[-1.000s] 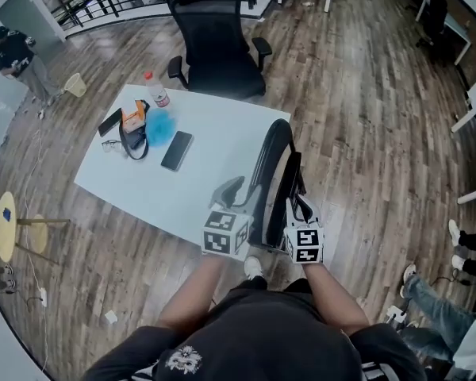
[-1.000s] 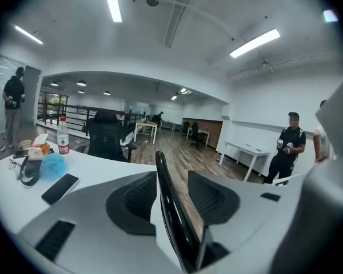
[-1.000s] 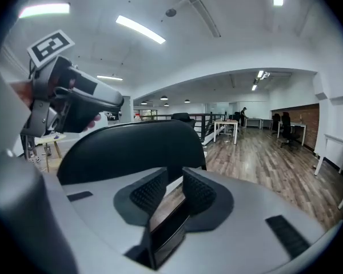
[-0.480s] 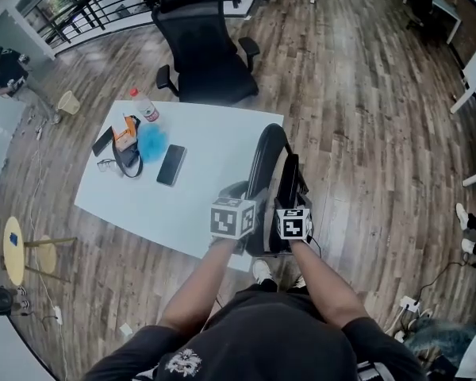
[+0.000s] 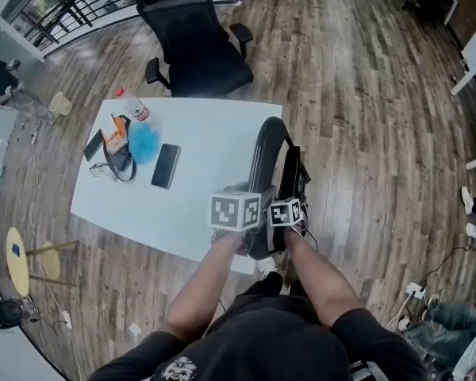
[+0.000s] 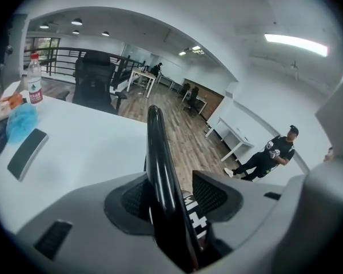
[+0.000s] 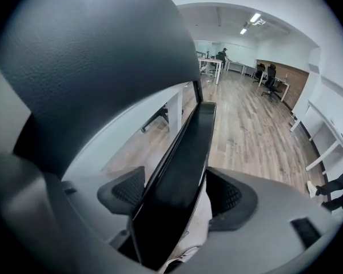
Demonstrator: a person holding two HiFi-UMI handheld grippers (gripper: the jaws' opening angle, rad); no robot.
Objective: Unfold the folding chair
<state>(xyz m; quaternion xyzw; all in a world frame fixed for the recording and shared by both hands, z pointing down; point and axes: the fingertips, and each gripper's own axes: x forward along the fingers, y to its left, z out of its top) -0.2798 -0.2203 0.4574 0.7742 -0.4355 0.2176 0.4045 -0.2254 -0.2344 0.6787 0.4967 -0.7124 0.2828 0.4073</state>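
The folded black chair [image 5: 274, 173] stands upright against the white table's right edge. My left gripper [image 5: 236, 211] sits on its left side. In the left gripper view the chair's black frame tube [image 6: 157, 147] runs between the left gripper's [image 6: 174, 197] wide jaws, close to the left pad [image 6: 128, 201] and apart from the right one. My right gripper [image 5: 285, 211] is beside it. In the right gripper view its [image 7: 177, 192] jaws are opening around the chair's flat black panel [image 7: 188, 147], with a sliver of gap at the right pad [image 7: 231, 196]. A padded black chair part [image 7: 97, 56] fills the upper left.
The white table [image 5: 214, 149] carries a phone [image 5: 165, 165], a blue cloth [image 5: 143, 141], a bottle [image 5: 133, 105] and small items. A black office chair [image 5: 194, 42] stands behind it. One person [image 6: 271, 153] stands to the right on the wood floor and another [image 5: 0, 78] at far left.
Both grippers have come down and drawn closer together onto the top of the folded chair. The chair itself has stayed in place.
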